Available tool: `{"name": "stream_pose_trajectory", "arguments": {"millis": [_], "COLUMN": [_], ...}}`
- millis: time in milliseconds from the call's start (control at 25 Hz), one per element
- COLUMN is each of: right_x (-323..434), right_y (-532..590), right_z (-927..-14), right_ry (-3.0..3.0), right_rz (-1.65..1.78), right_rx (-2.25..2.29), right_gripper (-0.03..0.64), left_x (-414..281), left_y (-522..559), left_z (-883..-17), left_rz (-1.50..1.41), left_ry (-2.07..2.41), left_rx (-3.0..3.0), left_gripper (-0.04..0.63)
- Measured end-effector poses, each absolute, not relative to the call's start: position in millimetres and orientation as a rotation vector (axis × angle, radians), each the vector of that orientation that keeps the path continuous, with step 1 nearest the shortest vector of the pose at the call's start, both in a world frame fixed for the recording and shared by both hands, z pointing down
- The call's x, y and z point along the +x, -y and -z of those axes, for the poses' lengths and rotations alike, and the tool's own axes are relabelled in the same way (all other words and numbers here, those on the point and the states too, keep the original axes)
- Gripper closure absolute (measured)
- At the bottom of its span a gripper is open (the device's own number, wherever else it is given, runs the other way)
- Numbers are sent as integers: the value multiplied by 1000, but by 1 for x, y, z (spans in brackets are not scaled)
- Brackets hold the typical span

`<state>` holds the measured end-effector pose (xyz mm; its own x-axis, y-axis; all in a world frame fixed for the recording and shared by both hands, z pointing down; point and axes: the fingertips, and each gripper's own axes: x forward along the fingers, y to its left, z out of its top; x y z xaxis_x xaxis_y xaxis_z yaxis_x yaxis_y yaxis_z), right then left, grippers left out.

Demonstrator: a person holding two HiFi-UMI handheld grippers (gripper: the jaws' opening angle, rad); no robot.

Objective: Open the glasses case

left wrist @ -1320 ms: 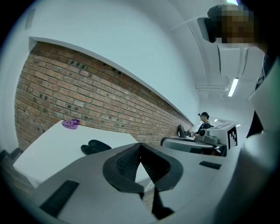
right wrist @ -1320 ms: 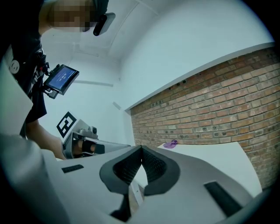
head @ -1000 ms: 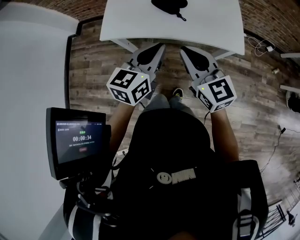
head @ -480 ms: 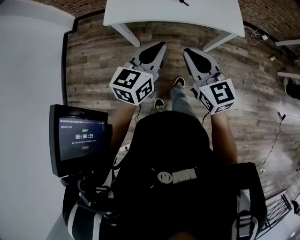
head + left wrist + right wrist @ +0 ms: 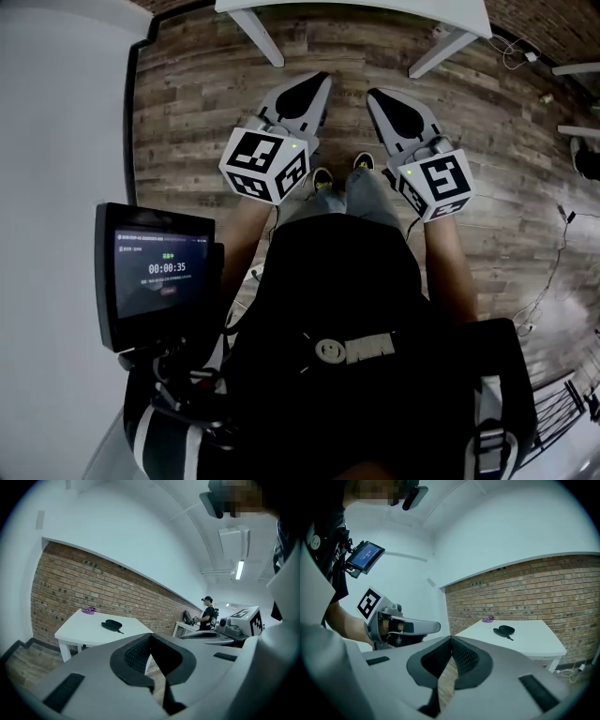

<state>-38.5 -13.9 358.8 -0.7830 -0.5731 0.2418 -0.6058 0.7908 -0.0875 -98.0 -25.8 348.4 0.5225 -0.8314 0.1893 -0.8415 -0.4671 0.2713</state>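
Wood-plank floor fills the head view. The white table has slid to the top edge, so the person has backed away. The black oval glasses case lies on that table, well out of reach. The left gripper and right gripper have their fingers pressed together, holding nothing. There is open floor between them and the table's near edge.

A white desk is seen, a black case and a purple item; the wall is patterned in red-brown brick

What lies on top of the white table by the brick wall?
On the white table lie a black glasses case and a small purple thing. The case looks shut, so its inside is hidden.
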Motion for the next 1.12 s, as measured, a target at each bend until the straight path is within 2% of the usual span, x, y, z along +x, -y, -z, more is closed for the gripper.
{"name": "stream_pose_trajectory", "arguments": {"millis": [1120], "right_x": [81], "right_y": [-195], "right_z": [-367], "right_ry": [2870], "right_rz": [-320], "right_rx": [764], "right_gripper": [609], "left_x": [32], "left_y": [-201], "left_z": [-352], "left_rz": [-121], "left_ry": [1491], "left_rx": [2336], "left_gripper": [591]}}
